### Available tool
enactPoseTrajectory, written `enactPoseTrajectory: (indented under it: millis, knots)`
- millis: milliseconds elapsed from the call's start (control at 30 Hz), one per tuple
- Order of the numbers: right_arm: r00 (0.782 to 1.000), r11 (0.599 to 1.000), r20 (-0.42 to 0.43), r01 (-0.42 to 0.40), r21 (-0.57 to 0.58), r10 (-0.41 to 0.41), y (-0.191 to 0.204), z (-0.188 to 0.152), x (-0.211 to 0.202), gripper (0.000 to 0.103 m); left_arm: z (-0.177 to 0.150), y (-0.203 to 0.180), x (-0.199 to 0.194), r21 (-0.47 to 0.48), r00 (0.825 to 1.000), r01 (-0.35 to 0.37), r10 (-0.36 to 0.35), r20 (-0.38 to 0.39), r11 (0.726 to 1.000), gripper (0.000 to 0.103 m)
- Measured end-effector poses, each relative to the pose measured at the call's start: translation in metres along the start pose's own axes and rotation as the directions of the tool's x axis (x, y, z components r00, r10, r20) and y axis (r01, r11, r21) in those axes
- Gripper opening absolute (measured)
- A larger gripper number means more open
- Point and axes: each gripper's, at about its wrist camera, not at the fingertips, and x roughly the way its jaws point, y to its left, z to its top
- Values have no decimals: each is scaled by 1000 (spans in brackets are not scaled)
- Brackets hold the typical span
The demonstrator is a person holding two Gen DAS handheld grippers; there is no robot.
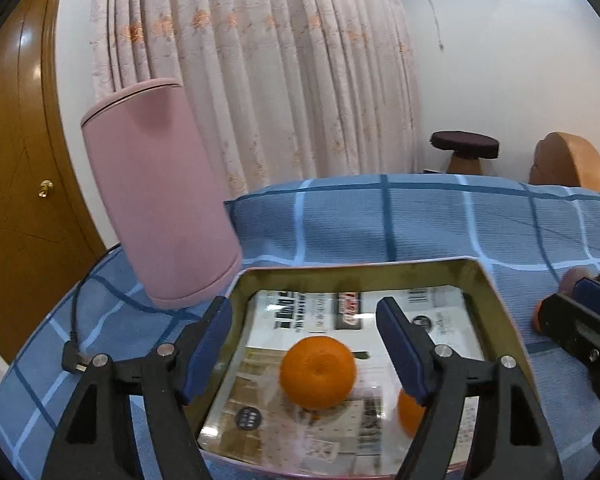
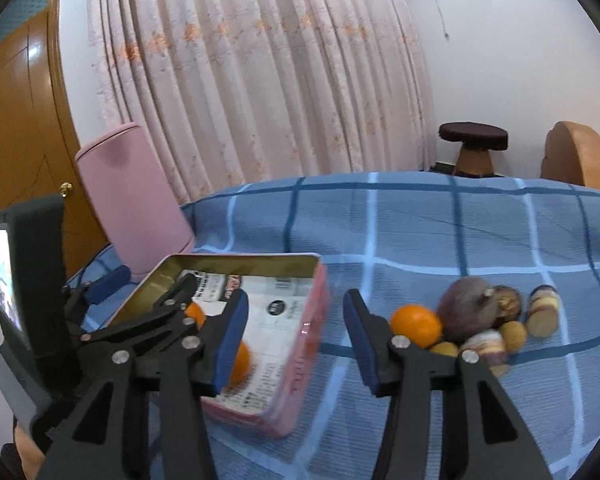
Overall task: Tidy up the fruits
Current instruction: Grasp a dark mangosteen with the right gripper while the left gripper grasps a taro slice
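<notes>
Left wrist view: mounted behind the left gripper (image 1: 304, 344), looking forward and slightly down along 2 spread fingers, close above the tin tray (image 1: 496, 292), which fills 6 o'clock. Right wrist view: mounted behind the right gripper (image 2: 296, 336), facing the same way, set a little to the right, with the tin tray (image 2: 300, 360) at 7 o'clock and a fruit pile (image 2: 480, 320) at 4 o'clock. Shared by both: blue checked cloth (image 1: 380, 224), pink cylinder (image 1: 160, 200) at 9 to 10 o'clock, curtain (image 1: 260, 60) at 12 o'clock, dark stool (image 1: 465, 146) at 2 o'clock. Left gripper (image 2: 172, 308) also visible in the right view, at 8 o'clock; right gripper (image 1: 576, 320) in the left view, at 3 to 4 o'clock.
</notes>
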Motion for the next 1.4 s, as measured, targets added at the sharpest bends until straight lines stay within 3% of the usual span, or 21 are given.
enactPoseTrajectory:
  millis: [400,1067,1267,1400]
  knots:
    - [993,993,3,120,20,-120,-50,-5,-25,53,-2,-9,-7,-27,998,62,-61,18,998,76]
    - [971,970,-58,234,63,-231,-129,-22,-62,54,-8,-57,-33,-2,986,168,-168,16,986,76]
    - [981,983,-111,166,80,-157,-136,-27,-61,60,-11,-80,-47,45,977,210,-211,29,977,76]
    - [981,995,-184,67,68,-54,-123,-32,-44,61,-12,-90,-52,63,975,219,-221,30,974,76]
